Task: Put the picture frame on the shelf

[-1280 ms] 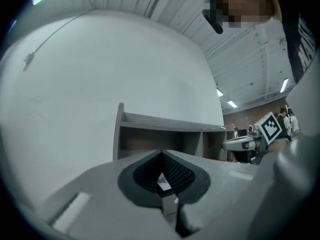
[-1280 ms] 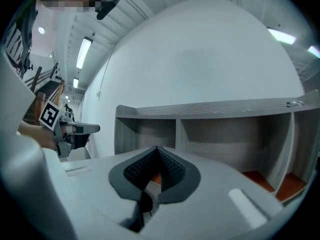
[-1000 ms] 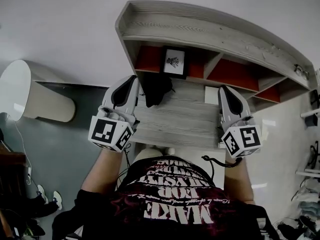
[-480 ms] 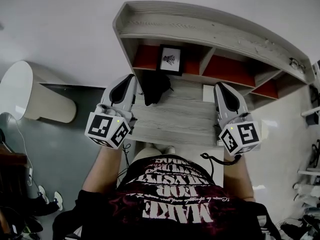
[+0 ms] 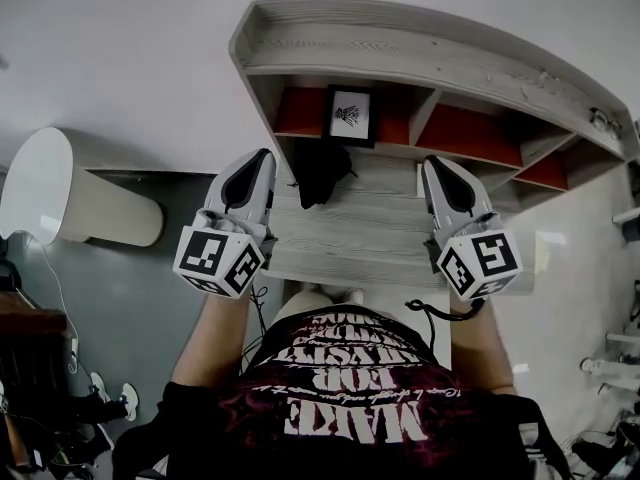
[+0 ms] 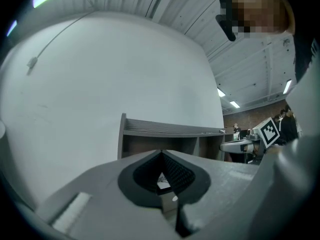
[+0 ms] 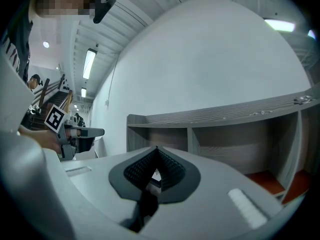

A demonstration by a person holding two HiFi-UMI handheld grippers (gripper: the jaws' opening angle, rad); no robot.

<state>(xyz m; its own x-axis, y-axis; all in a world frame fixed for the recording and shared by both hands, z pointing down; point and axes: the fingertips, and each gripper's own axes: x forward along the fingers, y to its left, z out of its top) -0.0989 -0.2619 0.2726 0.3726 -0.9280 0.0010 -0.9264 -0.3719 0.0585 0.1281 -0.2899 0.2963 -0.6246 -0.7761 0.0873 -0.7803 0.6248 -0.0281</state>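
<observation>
Picture frame point(image 5: 350, 115) is already on the shelf point(image 5: 400, 58), so the task looks complete. Nearest, in front of the shelf, the left gripper point(image 5: 262, 158) and the right gripper point(image 5: 432, 163) hover over the wooden top point(image 5: 350, 238) below it. Both have their jaws pressed together on nothing, and each gripper view shows the pads meeting at the tip. Compared with a second ago they have barely moved; the right one has drifted slightly inward, and neither reaches for anything. Just past the left gripper, at the shelf's foot, lies a dark bundle point(image 5: 322, 173). Farther in, the frame stands upright in the shelf's leftmost compartment, against its red back, just where it stood a second ago. That steadiness suggests it is released and stable, leaving only the withdrawal.
</observation>
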